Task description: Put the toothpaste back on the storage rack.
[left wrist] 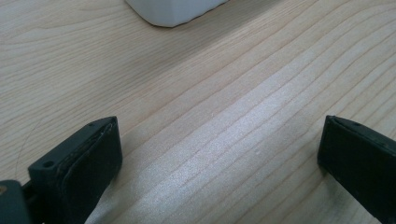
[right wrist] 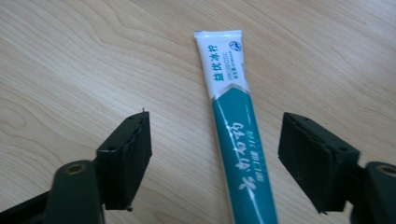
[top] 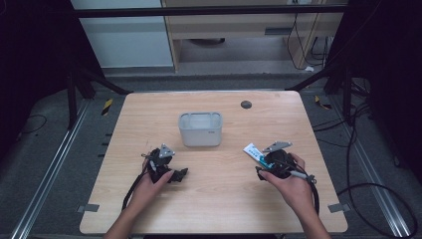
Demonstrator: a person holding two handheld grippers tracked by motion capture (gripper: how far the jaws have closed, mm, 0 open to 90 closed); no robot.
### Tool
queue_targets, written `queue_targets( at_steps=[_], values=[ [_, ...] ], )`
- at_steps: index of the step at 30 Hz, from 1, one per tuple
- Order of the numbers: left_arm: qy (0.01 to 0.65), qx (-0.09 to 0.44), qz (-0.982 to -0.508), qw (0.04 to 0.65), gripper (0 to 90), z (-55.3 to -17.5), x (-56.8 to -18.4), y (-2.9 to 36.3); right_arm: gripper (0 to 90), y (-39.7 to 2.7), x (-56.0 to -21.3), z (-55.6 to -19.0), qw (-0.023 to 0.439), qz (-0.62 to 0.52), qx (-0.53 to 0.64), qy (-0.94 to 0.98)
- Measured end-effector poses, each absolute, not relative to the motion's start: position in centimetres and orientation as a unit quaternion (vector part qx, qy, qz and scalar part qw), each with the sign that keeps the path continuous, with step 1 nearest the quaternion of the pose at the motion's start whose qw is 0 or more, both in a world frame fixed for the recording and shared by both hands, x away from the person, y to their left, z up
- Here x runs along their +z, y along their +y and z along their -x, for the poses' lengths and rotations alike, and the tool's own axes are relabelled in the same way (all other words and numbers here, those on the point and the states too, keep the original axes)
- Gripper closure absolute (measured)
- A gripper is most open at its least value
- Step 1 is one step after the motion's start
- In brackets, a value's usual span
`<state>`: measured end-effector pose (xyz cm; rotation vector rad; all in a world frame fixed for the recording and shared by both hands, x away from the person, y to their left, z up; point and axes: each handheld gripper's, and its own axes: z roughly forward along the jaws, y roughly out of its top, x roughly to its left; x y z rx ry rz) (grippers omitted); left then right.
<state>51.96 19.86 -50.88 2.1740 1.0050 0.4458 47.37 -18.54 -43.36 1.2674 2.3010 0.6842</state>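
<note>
Right gripper (right wrist: 215, 154): fingers (right wrist: 128, 158) spread wide, one on each side of the toothpaste tube (right wrist: 236, 135), neither touching it, bare wood showing in both gaps. Tube flat on the table (right wrist: 70, 56), running lengthways between the fingers and reaching out past their tips. Far part of the tube white, ending in a flat crimped edge, with teal characters and a small round logo; near part teal with white characters; a thin silver chevron dividing the two colours. Cap end hidden below the edge of the right gripper view.

From the high view, tube (top: 253, 152) on the right half of the table, its white end poking out to the far left of the right gripper (top: 273, 160), itself held in the right hand (top: 287, 180).

Left gripper (left wrist: 217, 154): fingers (left wrist: 86, 163) likewise spread wide, nothing between them but wood grain, tips low over the table. In the high view, left gripper (top: 161, 160) held by the left hand (top: 153, 180) on the near left part of the table, well apart from the tube.

Beyond both, near the middle of the table, a white bin (top: 200, 128) with rounded corners, open at the top, upright. Inside looks empty, as far as the high view tells. One corner of the bin (left wrist: 173, 9) visible at the far edge of the left gripper view.
</note>
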Motion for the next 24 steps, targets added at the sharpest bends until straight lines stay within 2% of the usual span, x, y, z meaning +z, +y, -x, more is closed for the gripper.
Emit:
queue_targets(
  at_steps=[1,5,9,10,11,17,24],
  values=[
    [0.387,0.172,-0.838,0.345,0.0,-52.0,-50.9,19.9,21.0,-18.7,-43.0,-47.9,0.212,-0.446,0.232,0.838],
    [0.387,0.172,-0.837,0.345,0.0,-52.0,-50.9,19.9,21.0,-18.9,-42.5,-48.9,0.217,-0.44,0.216,0.844],
    [0.387,0.172,-0.838,0.345,0.0,-52.0,-50.9,19.9,30.9,-19.1,-42.2,-50.2,0.197,-0.441,0.219,0.848],
    [0.387,0.172,-0.838,0.345,0.0,-52.0,-50.9,19.9,30.9,-19.1,-42.2,-50.2,0.197,-0.441,0.219,0.848],
    [0.387,0.172,-0.838,0.345,0.0,-52.0,-50.9,19.9,36.0,-19.1,-41.9,-50.7,0.186,-0.441,0.22,0.85],
    [0.387,0.172,-0.837,0.345,0.0,-51.9,-50.9,19.9,42.5,-18.6,-41.4,-52.2,0.17,-0.435,0.214,0.858],
    [0.387,0.172,-0.838,0.345,0.0,-51.9,-50.9,19.9,46.0,-18.2,-41.4,-53.6,0.148,-0.434,0.21,0.863]
  ],
)
